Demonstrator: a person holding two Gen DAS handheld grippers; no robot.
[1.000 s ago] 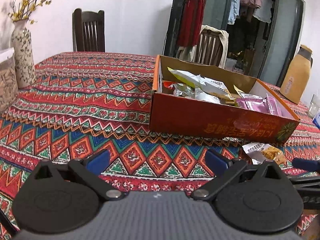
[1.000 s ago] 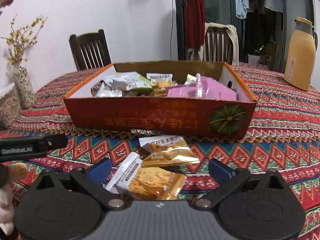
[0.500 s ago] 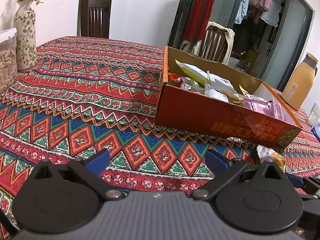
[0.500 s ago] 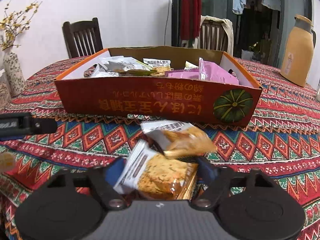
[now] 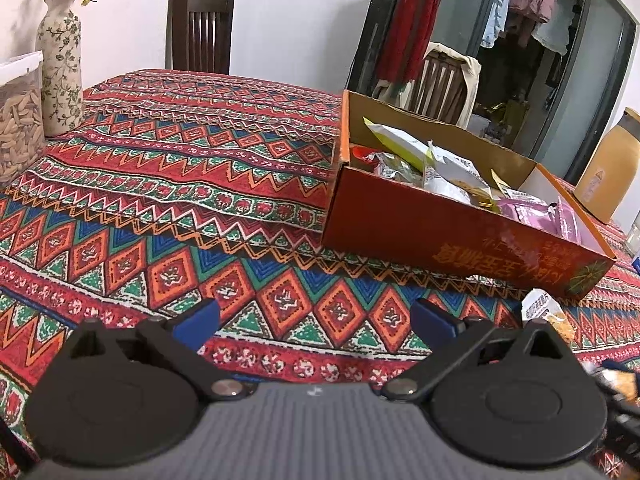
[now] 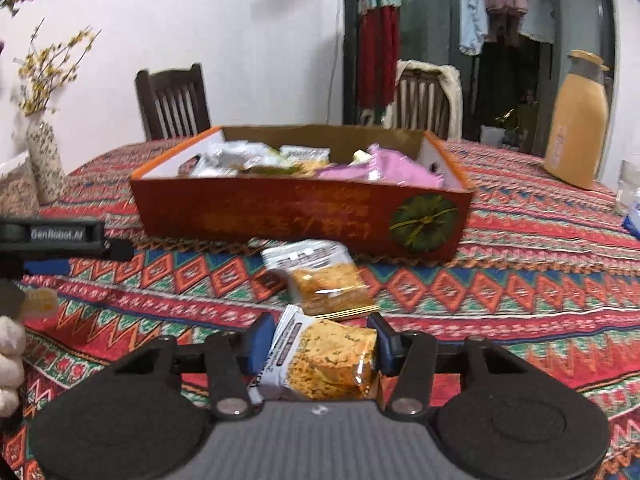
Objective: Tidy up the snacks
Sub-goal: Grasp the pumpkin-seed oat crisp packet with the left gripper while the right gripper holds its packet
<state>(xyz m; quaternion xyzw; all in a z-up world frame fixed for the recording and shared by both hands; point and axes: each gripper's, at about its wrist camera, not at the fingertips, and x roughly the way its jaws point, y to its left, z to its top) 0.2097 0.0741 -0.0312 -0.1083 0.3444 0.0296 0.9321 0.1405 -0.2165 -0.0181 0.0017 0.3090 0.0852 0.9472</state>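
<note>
centrally, right gripper (image 6: 320, 344): jaws just closed in, pads pressing a cracker packet (image 6: 324, 360) between them, above the patterned tablecloth (image 6: 520, 280). 2nd packet (image 6: 324, 280) lies just beyond, near orange snack box (image 6: 280, 216). left gripper (image 5: 316, 316): jaws wide, nothing btwn them

2 snack packs (image 6: 320, 284) on cloth – 1 box (image 6: 296, 216), 2 chairs (image 6: 174, 100), 1 vase (image 6: 46, 164), 1 jug (image 6: 580, 120).

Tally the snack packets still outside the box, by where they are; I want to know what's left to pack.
Held in the right hand-held gripper: 1 cracker packet
Lying on the tablecloth: 1 cracker packet
Total: 2
</note>
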